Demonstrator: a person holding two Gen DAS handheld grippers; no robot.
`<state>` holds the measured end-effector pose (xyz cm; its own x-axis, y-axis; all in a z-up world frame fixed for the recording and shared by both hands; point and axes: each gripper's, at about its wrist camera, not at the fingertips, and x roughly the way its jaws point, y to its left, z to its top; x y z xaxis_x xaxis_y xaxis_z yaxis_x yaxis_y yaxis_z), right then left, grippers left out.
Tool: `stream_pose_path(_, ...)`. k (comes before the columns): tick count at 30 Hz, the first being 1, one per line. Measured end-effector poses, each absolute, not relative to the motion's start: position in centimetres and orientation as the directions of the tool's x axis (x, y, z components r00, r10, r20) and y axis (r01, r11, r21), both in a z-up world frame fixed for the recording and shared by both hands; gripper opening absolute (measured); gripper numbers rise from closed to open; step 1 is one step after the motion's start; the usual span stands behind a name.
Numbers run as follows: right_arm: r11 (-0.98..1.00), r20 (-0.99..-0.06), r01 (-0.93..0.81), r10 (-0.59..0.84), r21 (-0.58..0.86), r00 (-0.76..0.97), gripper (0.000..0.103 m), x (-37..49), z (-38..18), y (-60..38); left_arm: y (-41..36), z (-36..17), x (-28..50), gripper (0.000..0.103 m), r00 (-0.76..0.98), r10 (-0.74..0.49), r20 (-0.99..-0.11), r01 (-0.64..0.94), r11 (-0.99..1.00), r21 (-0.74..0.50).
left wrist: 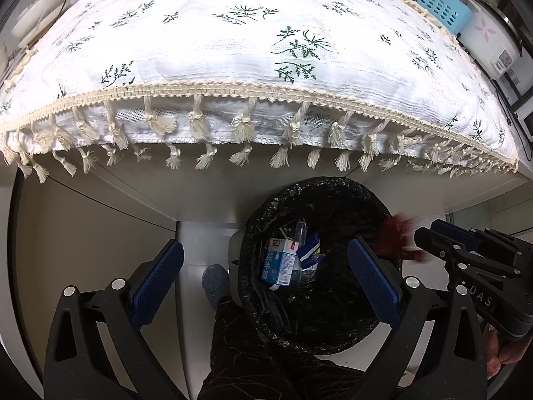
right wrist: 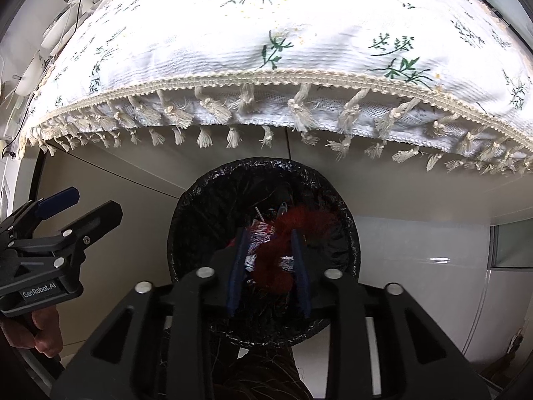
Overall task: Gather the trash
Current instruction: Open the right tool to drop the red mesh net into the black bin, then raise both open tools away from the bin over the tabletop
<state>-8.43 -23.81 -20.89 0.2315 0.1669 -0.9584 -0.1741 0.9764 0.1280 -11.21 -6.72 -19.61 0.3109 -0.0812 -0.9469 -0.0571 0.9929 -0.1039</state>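
The right tongs (right wrist: 269, 266) grip a red fuzzy scrap with crinkled wrapper (right wrist: 279, 243), held directly above the mouth of the black-lined trash bin (right wrist: 186, 233); the scrap's long axis runs roughly along the fingers, towards the bin. The left tongs (left wrist: 266, 276) stand wide apart and empty, just beside the bin rim, so the right is the nearer arm. Counted: one bin, one held scrap, one milk carton (left wrist: 278, 263) inside among other litter, and one cloth-covered surface (left wrist: 233, 50) beyond.
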Motion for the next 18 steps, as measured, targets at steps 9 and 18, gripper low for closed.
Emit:
stream_pose_path(9,0.98,-0.946,-0.163,0.156,0.113,0.283,0.071,-8.7,-18.6,-24.9,-7.3,-19.0,-11.1,0.097,0.313,-0.082,-0.946,-0.038,0.994,-0.099)
stream_pose_path(18,0.987,-0.922,-0.135,0.133,0.089,0.364,0.094,-8.7,-14.3,-25.4,-7.4,-16.1,-10.5,0.097,0.345,-0.074,-0.936,-0.031,0.995,-0.091)
